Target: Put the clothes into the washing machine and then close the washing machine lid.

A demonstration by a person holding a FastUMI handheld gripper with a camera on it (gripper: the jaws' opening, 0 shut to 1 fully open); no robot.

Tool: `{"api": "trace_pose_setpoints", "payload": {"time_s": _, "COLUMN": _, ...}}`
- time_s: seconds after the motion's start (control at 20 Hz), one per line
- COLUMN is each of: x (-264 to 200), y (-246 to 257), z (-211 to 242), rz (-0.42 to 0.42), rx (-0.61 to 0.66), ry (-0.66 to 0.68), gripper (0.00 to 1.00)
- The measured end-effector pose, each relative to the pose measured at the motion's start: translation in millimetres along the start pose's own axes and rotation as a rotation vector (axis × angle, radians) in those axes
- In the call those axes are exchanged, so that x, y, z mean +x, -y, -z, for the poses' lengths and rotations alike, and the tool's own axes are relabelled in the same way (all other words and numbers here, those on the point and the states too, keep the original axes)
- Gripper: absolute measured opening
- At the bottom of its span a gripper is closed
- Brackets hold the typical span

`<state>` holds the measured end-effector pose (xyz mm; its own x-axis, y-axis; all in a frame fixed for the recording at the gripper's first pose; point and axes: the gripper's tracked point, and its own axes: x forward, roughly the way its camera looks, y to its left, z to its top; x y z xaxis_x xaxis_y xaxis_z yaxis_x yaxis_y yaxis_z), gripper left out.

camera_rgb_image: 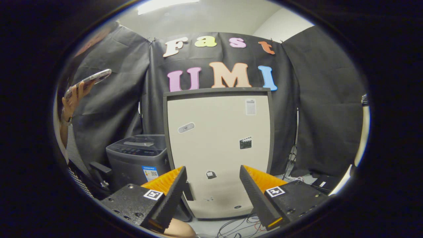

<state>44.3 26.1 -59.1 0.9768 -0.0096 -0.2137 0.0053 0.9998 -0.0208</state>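
Note:
My gripper [213, 177] is open with nothing between its fingers. Beyond the left finger [172, 195] stands a dark grey top-loading washing machine [137, 162] with its lid [138, 144] down. Straight ahead of the fingers rises a tall beige cabinet [218, 148] with a dark frame and a few stickers on its front.
A person's hand [74, 97] holds up a phone [91, 79] to the left of the washer, above a checkered sleeve [77, 165]. Loose cables [238, 226] lie on the floor below the cabinet. A dark flat device [325, 183] lies on the floor beyond the right finger.

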Motion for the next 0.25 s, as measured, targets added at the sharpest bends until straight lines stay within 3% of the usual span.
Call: {"api": "trace_pose_setpoints", "payload": {"time_s": 0.25, "x": -7.2, "y": -3.1, "z": 0.3, "rz": 0.008, "rx": 0.003, "ry": -0.008, "gripper": 0.97}}
